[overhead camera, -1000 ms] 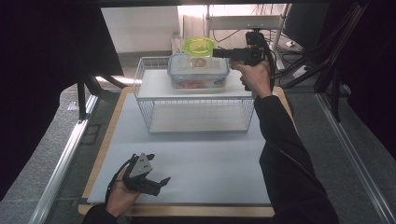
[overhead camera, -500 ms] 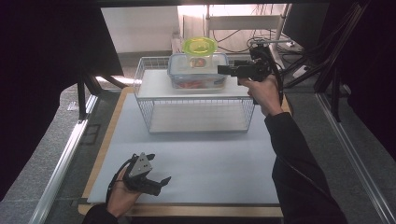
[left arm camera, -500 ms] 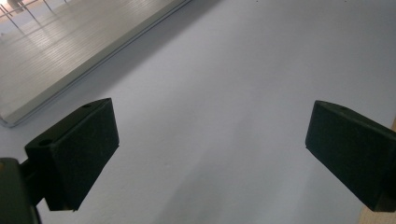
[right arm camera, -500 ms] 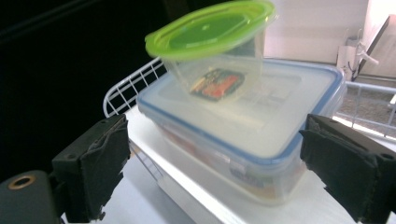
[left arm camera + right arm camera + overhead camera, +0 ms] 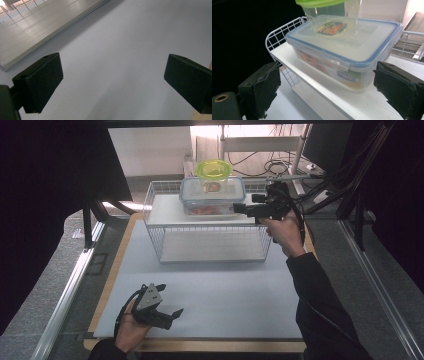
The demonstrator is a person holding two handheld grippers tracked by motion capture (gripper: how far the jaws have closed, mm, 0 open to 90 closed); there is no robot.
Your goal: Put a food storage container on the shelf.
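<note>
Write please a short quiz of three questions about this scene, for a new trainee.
1. True or false: the right gripper grips the rectangular container.
2. What stands on that container's lid? A) a round green-lidded tub B) a mug
3. Where does the left gripper rest?

Key: 1. False; its jaws stand open, short of the container, and have just been opening. 2. A. 3. On the pale mat, jaws open, nothing between them.

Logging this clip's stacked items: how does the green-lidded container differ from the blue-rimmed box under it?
The green-lidded container is round, smaller and taller for its width; the blue-rimmed box is rectangular, wider and flatter. The container has a bright green lid; the box has a clear lid with a blue rim. The container stands on the box; the box rests on the wire rack's white shelf. Both are clear plastic and closed.
</note>
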